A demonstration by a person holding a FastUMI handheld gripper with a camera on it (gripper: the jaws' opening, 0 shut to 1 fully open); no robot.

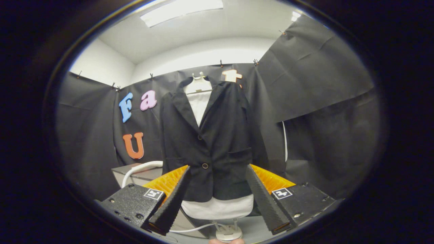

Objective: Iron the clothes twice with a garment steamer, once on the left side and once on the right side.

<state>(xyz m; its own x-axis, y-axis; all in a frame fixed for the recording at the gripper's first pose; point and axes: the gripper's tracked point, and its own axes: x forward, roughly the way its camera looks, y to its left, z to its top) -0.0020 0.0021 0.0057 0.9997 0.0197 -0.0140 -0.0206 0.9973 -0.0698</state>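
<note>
Gripper (pixel 217 195), lower centre, fingers spread and empty; blazer (pixel 206 142) hangs mid-frame; steamer head (pixel 229 234), bottom centre, wants centring between fingers before closing.

Black cloth (pixel 322 84) pinned along white walls (pixel 101 67); ceiling light panel (pixel 181 10) glowing overhead; grey tabletop (pixel 135 173) low at left.

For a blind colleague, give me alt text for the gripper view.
A dark blazer hangs on a white form against the black booth wall, just beyond the open tongs. A white hose curves beside the blazer.
</note>
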